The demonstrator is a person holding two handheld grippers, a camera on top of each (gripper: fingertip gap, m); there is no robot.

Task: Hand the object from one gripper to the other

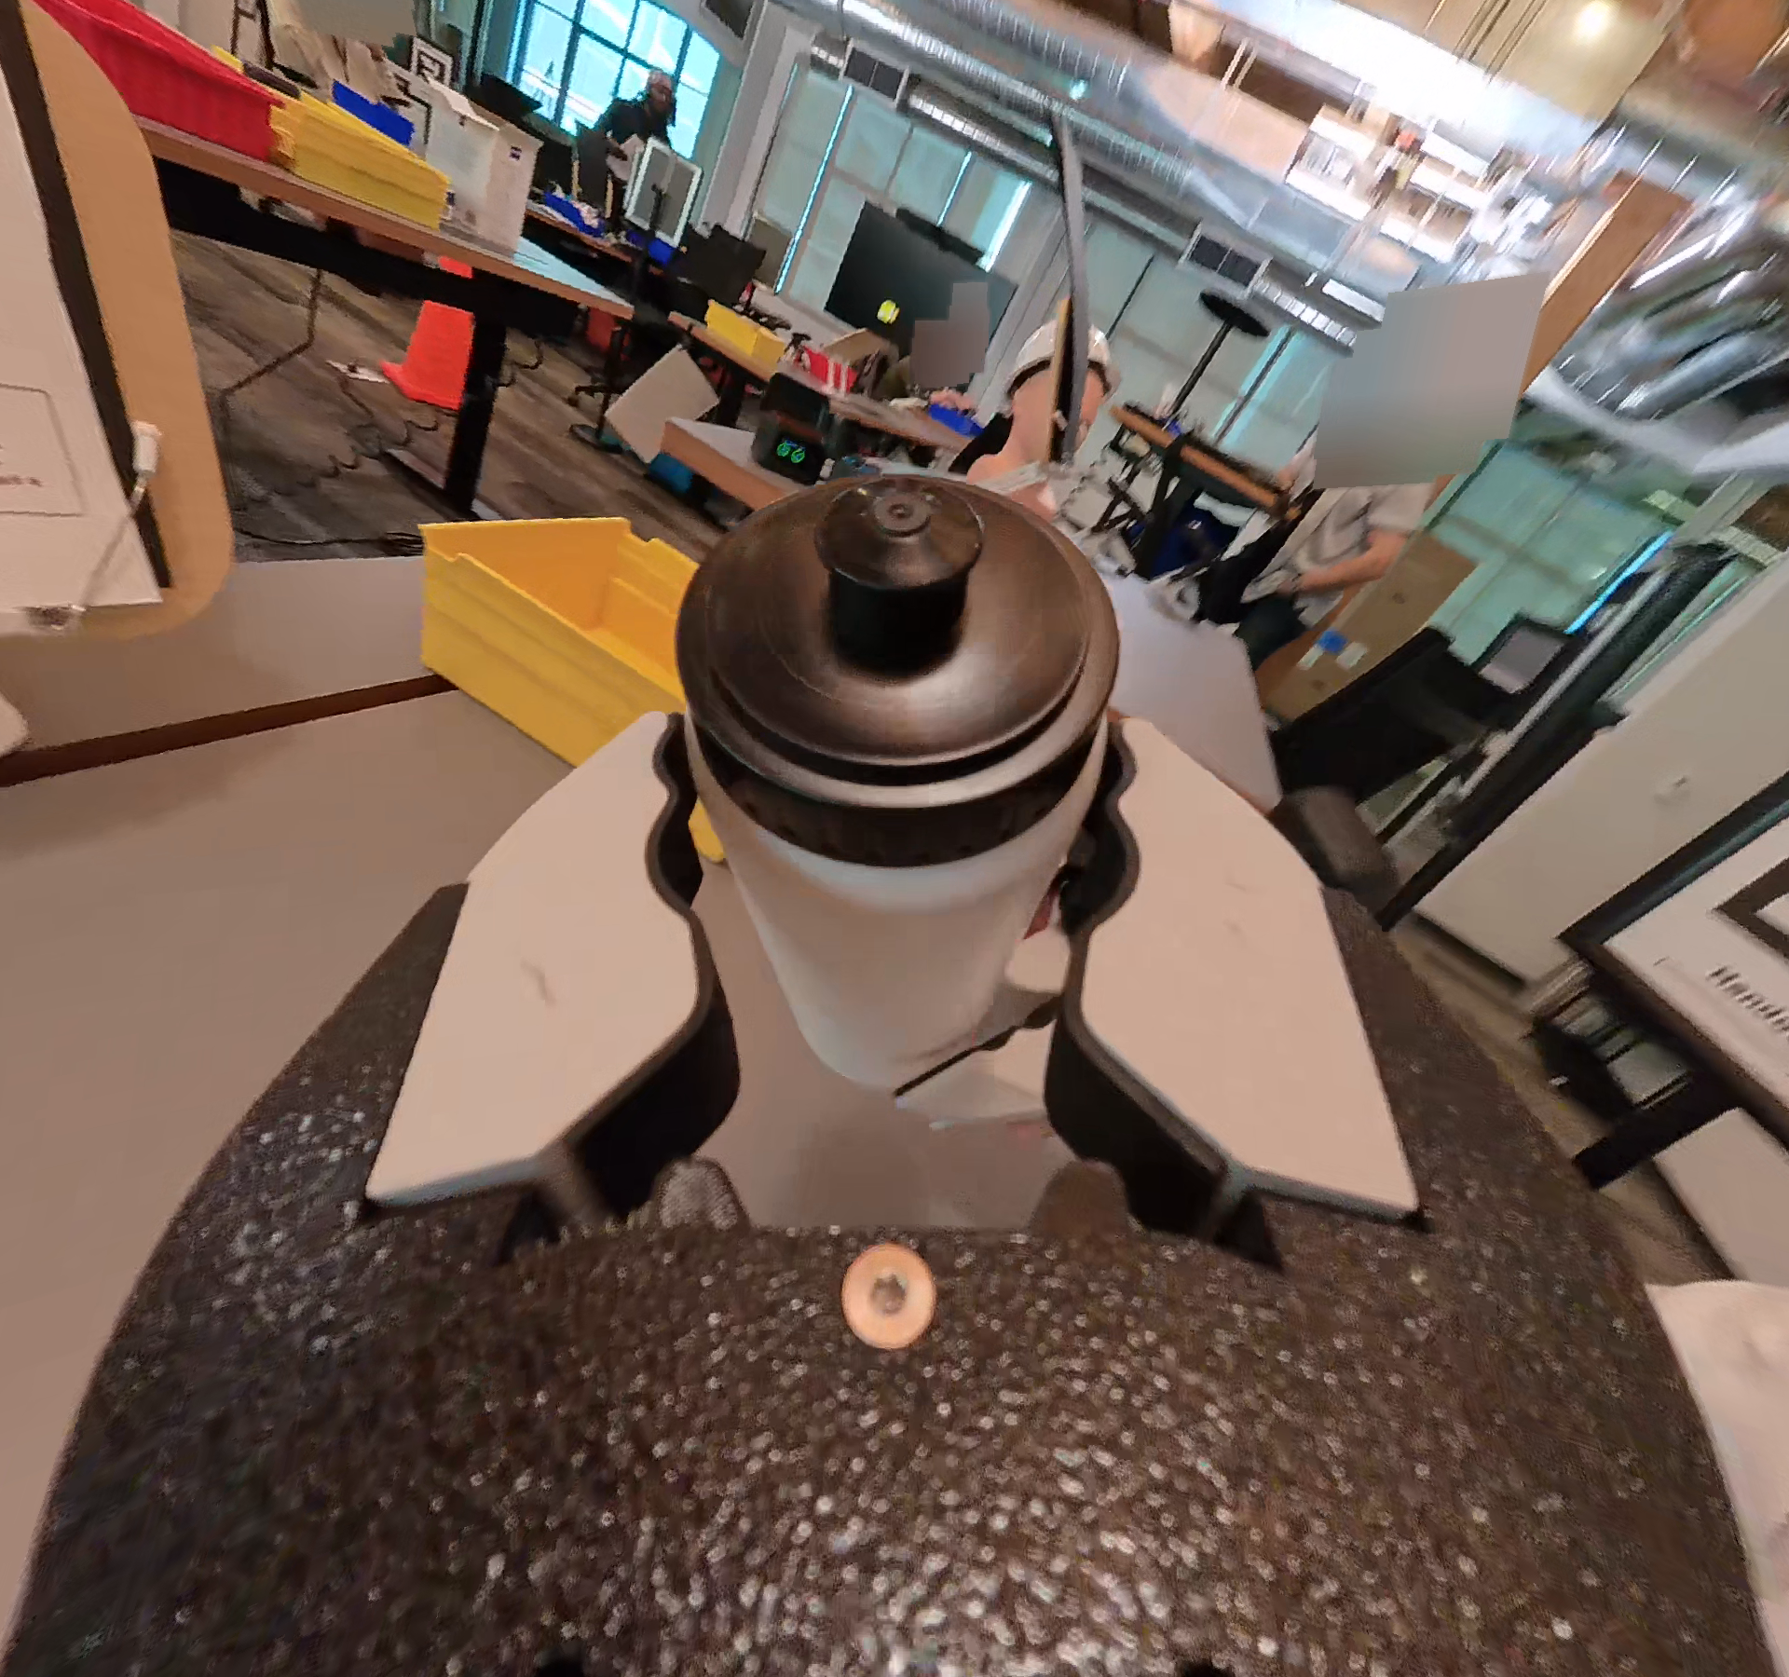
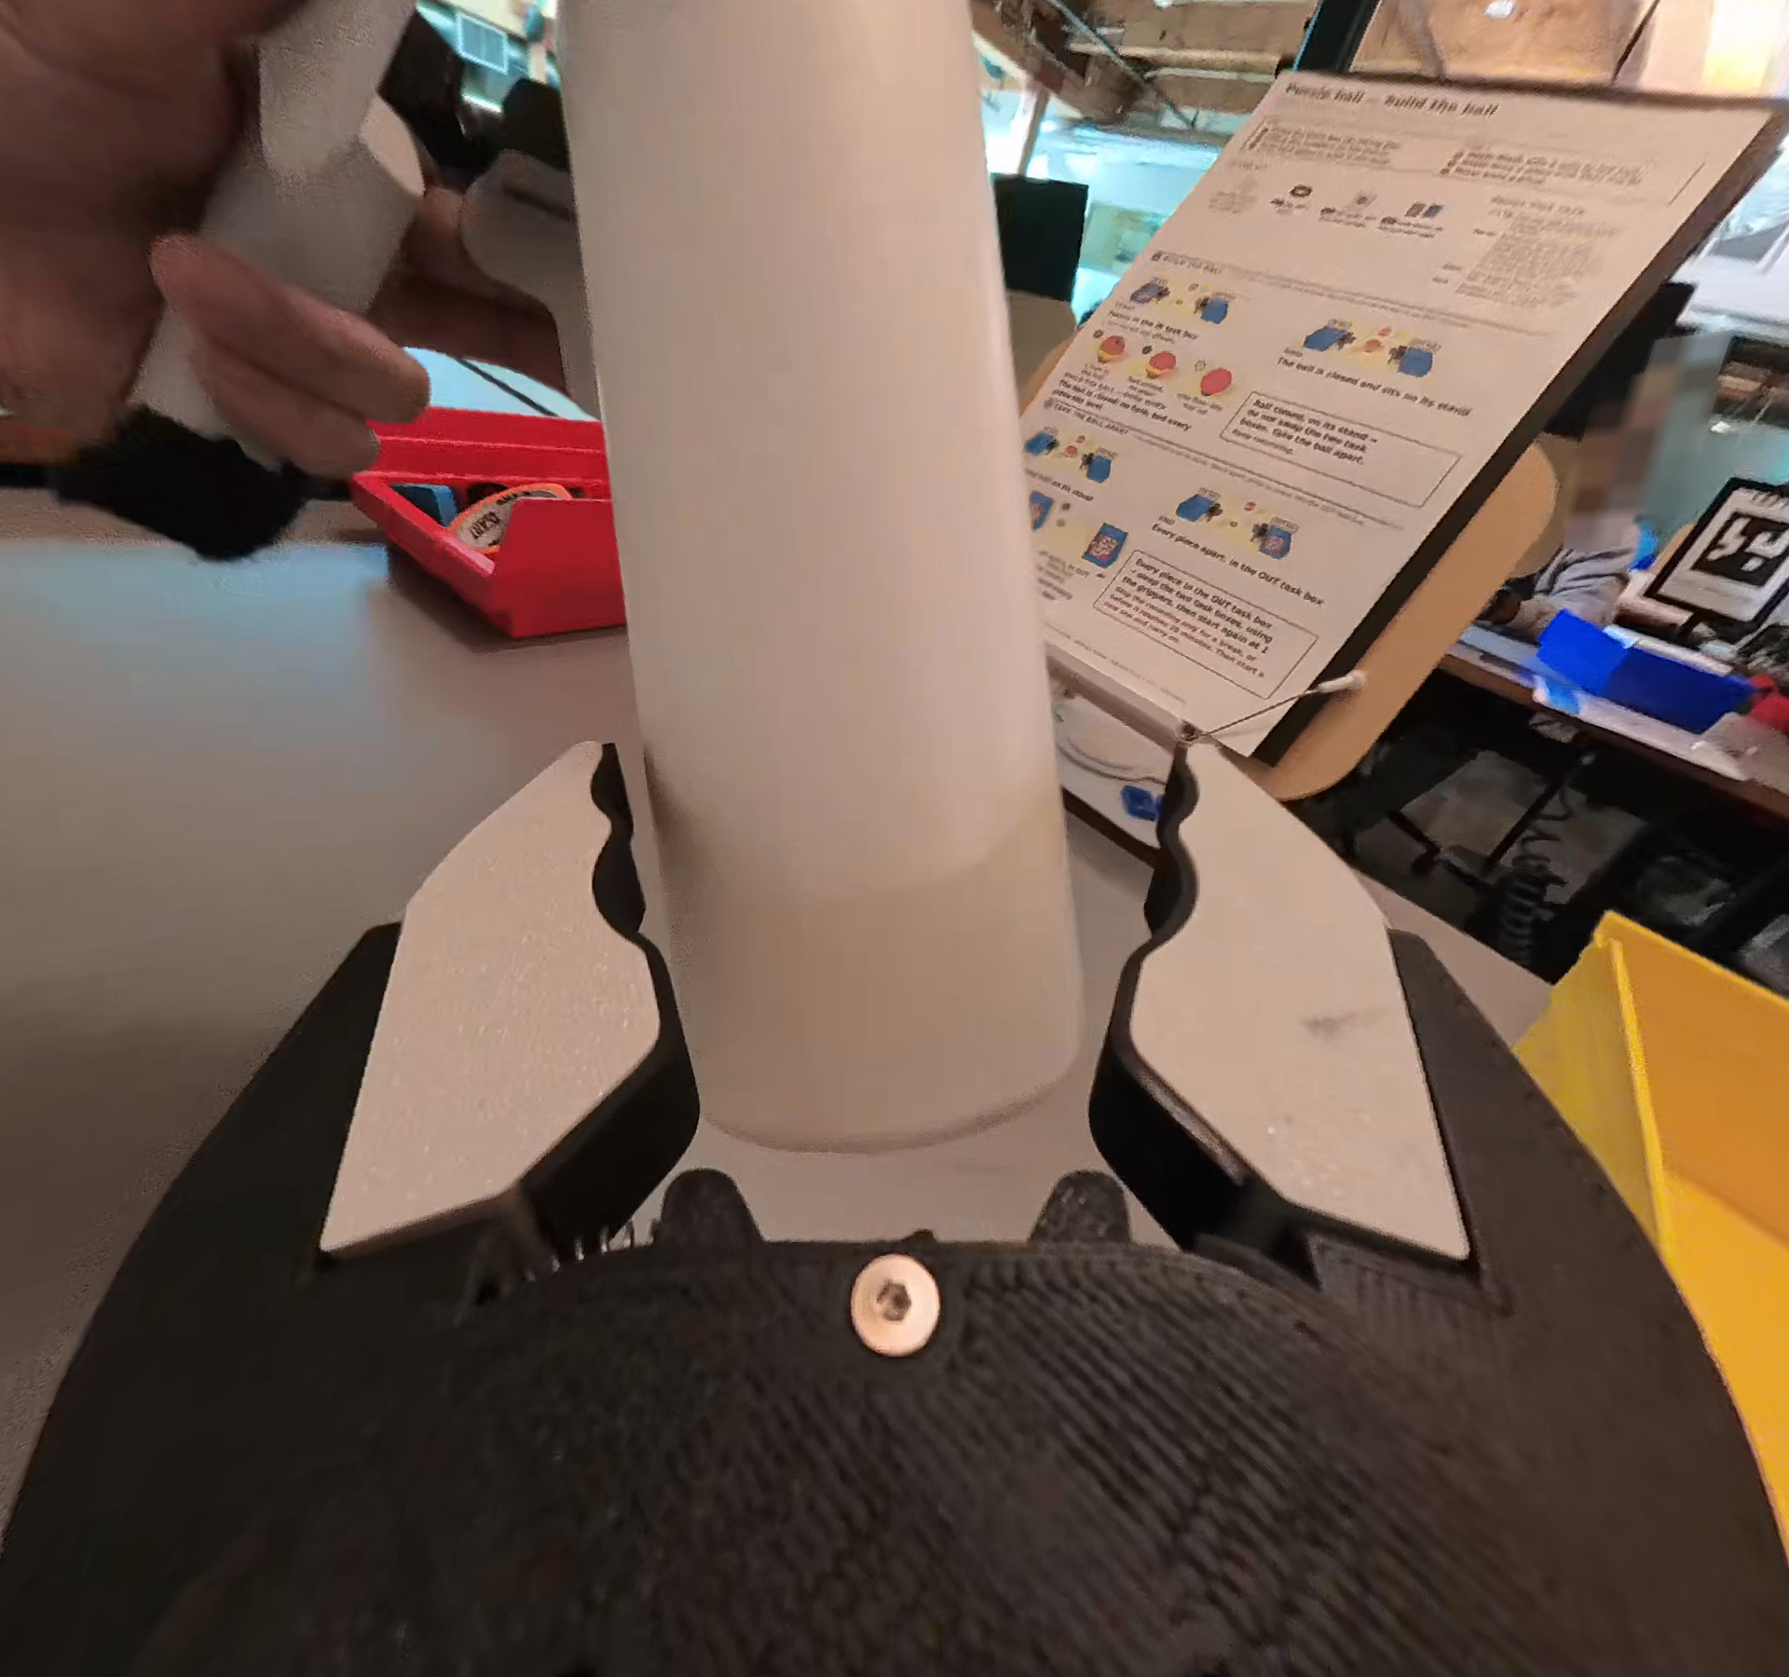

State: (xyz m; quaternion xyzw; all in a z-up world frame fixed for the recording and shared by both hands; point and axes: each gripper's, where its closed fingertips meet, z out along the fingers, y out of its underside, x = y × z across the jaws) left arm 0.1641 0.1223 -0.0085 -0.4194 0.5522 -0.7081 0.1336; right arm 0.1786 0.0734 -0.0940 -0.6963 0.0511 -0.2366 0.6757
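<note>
Gripping just under the black cap, the left tool has its fingers closed on the neck of a white squeeze bottle — held off the grey tabletop, upright. The right tool stands spread around the bottle's base, one finger close beside the wall, the other clearly apart. That smooth plastic looks light, slightly squashy and slippery — the plain lower body seems the sensible place to clamp.
</note>
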